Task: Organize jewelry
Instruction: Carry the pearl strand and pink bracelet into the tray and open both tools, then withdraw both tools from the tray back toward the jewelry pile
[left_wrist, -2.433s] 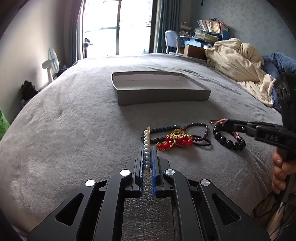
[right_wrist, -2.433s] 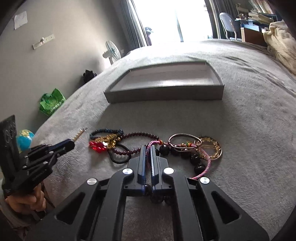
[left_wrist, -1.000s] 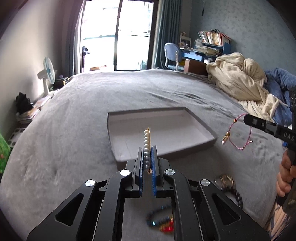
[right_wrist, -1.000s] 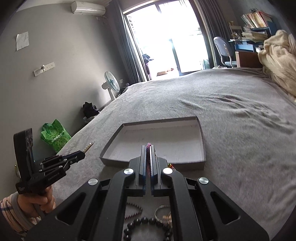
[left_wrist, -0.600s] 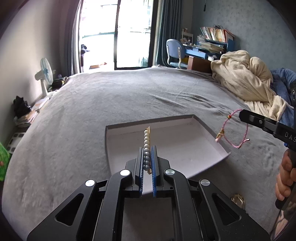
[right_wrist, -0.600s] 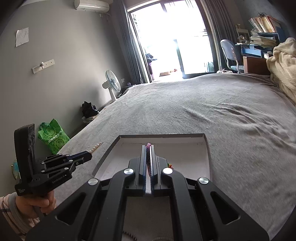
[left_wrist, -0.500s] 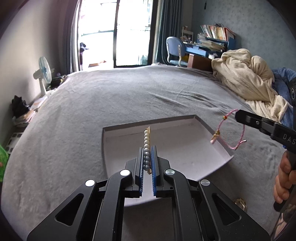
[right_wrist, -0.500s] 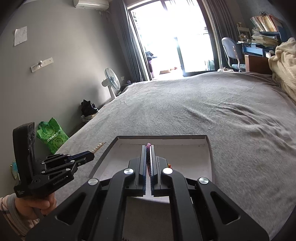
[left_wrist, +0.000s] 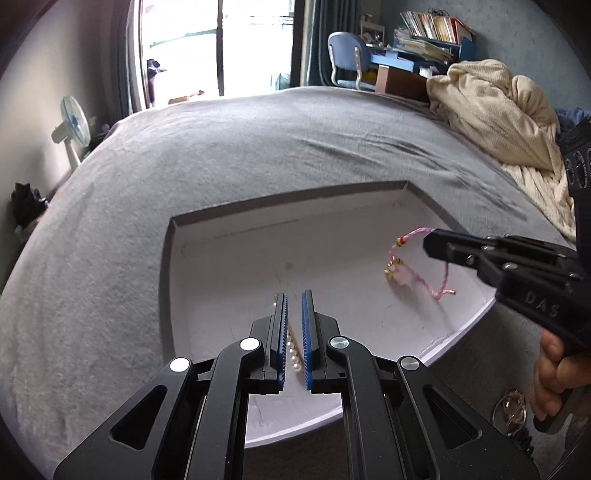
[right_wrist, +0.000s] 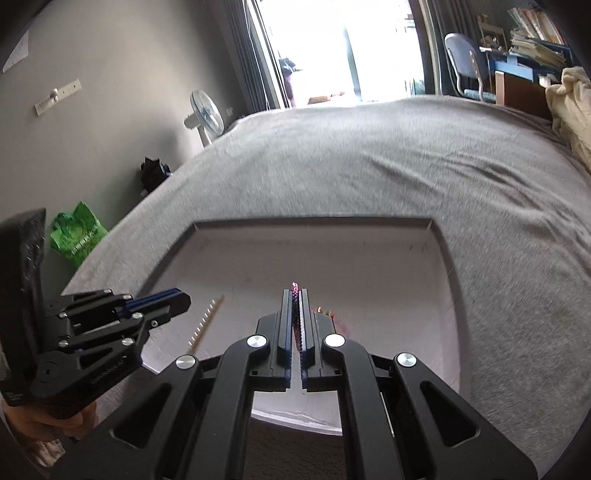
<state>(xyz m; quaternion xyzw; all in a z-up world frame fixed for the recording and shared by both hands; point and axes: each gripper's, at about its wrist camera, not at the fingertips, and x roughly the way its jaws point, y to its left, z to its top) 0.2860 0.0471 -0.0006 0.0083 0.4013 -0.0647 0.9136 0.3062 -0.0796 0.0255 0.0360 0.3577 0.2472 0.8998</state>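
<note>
A shallow grey tray (left_wrist: 173, 280) with a white floor lies on the grey bed; it also shows in the right wrist view (right_wrist: 439, 236). My left gripper (left_wrist: 293, 295) is over its near part with its jaws slightly parted. The pearl strand (left_wrist: 293, 352) lies loose between and below them; it also shows in the right wrist view (right_wrist: 205, 323). My right gripper (right_wrist: 295, 291) is shut on a pink cord bracelet (left_wrist: 417, 266), which hangs down to the tray floor at the right. In the left wrist view the right gripper (left_wrist: 428, 243) comes in from the right.
A gold bangle and dark beads (left_wrist: 511, 415) lie on the bed in front of the tray at the lower right. A cream blanket (left_wrist: 491, 107) is heaped at the far right. A fan (right_wrist: 205, 114) and a green bag (right_wrist: 75, 232) stand by the left wall.
Both grippers moved forward and down over the tray. My left gripper opened and the pearl strand dropped onto the tray floor. The pink bracelet came down to the tray floor.
</note>
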